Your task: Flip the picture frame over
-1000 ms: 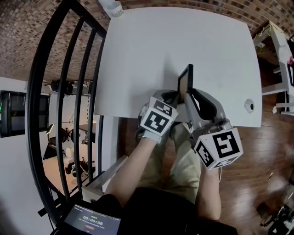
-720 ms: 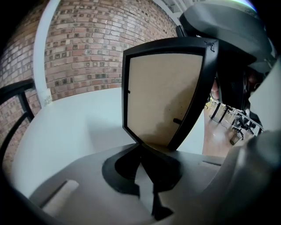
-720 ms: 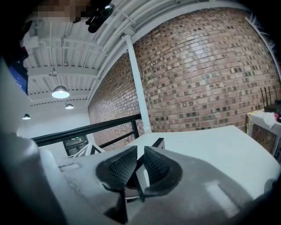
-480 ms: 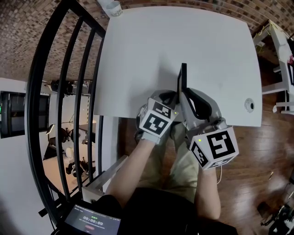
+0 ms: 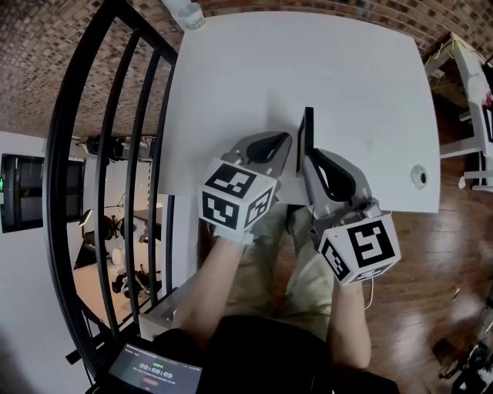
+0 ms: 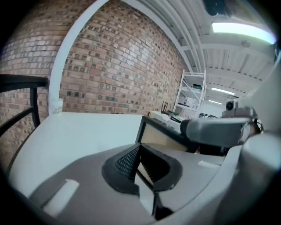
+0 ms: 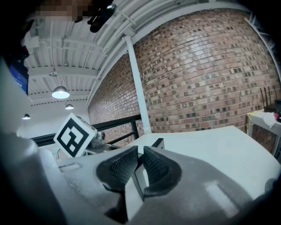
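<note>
Right gripper (image 5: 310,158) has its two jaws closing on the near end of the picture frame (image 5: 307,131). In the right gripper view (image 7: 140,151) the thin black edge of the frame sits between the dark, mesh-textured pads, with a corner of it (image 7: 159,143) showing just beyond them. Left gripper (image 5: 279,143) hovers just beside the frame on its left and apart from it. In its own view (image 6: 140,146) the pad tips meet, with nothing between them.

Counted: two grippers, each with one black-and-white marker cube (image 5: 231,196) (image 5: 360,248); one frame; one table (image 5: 308,61); one small white cup (image 5: 190,13) at the table's far left corner.

The frame stands on one edge on the table, close to the near side and about upright. From the head view it reads as a narrow dark bar whose long axis runs away from the person toward the far side, so its two faces look left and right. The left gripper view shows the face turned that way: a flat tan panel (image 6: 162,134) inside a slim black rectangular border.

Both grippers are smooth grey plastic with rounded shells. The table top is plain matte white with rounded corners and a round grommet (image 5: 417,177) near the right edge. A black metal railing (image 5: 115,115) of curved bars stands to the left, a red-brown brick wall (image 6: 114,66) rises behind, and the floor (image 5: 454,254) is glossy dark wood.
</note>
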Available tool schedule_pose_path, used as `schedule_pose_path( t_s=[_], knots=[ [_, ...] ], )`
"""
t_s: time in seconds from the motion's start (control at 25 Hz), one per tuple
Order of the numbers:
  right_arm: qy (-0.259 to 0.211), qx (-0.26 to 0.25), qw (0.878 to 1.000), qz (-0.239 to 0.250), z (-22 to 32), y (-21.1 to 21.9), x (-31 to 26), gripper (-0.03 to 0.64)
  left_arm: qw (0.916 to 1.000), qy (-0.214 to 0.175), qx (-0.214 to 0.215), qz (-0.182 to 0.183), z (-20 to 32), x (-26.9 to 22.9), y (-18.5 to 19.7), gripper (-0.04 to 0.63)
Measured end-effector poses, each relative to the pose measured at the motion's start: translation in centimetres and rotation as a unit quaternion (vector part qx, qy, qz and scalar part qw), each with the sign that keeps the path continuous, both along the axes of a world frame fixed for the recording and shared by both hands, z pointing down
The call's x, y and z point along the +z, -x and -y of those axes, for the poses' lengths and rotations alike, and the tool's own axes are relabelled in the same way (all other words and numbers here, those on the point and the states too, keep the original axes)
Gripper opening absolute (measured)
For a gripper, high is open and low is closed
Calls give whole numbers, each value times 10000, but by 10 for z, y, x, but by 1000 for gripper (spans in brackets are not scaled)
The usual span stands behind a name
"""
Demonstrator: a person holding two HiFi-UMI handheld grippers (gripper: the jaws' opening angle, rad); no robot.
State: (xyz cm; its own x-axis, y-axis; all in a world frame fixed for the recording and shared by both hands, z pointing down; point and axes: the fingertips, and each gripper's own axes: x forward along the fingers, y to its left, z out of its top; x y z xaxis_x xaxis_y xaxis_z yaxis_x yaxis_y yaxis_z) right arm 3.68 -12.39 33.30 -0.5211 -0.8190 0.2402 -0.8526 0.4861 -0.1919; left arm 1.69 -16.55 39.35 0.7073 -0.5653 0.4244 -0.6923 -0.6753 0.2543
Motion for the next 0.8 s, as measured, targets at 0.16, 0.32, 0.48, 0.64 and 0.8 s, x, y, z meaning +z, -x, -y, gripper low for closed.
schedule_pose_path(
  t_s=[0.16,0.32,0.48,0.64,0.8],
  knots=[
    [6,-28,10000,-12,0,2,0,31,9984,-286,80,-479,7,-45,-8,26],
    [2,-49,10000,-9,0,4,0,31,9974,-396,296,-517,8,-60,-22,63],
    [1,-54,10000,14,0,5,-1,25,9981,-343,365,-351,9,-53,-26,67],
    [0,-9,9998,216,-1,-1,-3,25,9981,-393,333,-352,9,-53,-26,67],
    [159,647,9956,658,-2,-35,6,25,9979,-416,333,-365,8,-53,-25,64]
  ],
)
